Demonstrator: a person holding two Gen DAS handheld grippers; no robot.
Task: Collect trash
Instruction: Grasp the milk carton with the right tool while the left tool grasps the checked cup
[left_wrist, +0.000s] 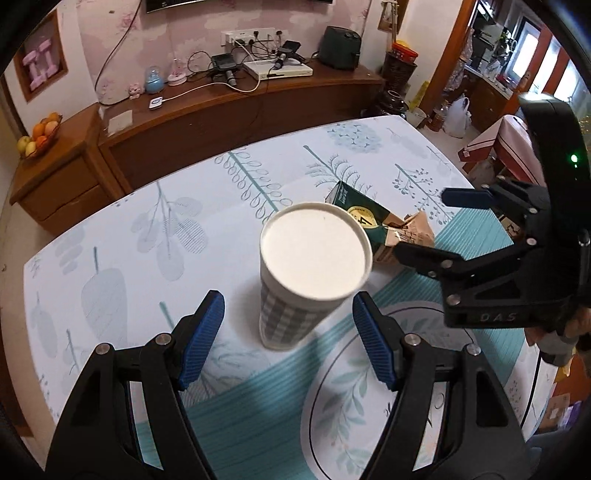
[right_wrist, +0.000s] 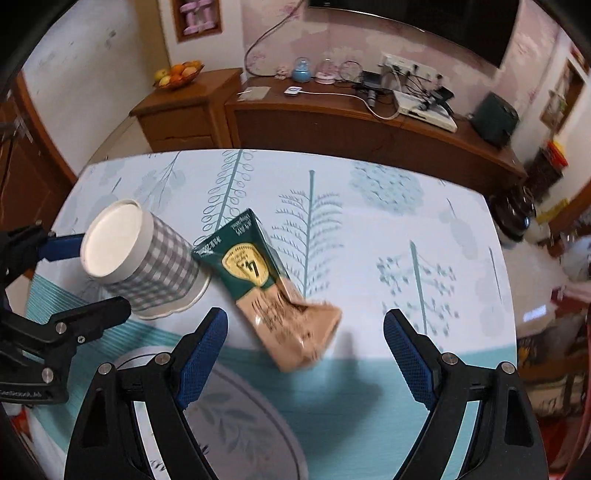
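A grey-checked paper cup (left_wrist: 314, 254), white inside, stands upright on the tree-print table cover (left_wrist: 258, 173). My left gripper (left_wrist: 290, 334) is open, one blue pad on each side of the cup with a gap on both sides. From the right wrist view, the cup (right_wrist: 144, 258) sits between the left gripper's (right_wrist: 92, 277) fingers. A green and tan drink carton (right_wrist: 273, 291), crumpled at its tan end, lies flat against the cup's base. My right gripper (right_wrist: 306, 343) hangs open just above the tan end, not touching it. The right gripper (left_wrist: 428, 225) also appears over the carton (left_wrist: 364, 214).
An oval leaf-print pattern (right_wrist: 236, 417) and a teal band (left_wrist: 236, 417) mark the near part of the cover. Beyond the table's far edge stands a wooden sideboard (right_wrist: 369, 133) with cables and devices. A fruit bowl (left_wrist: 38, 138) sits on a low cabinet.
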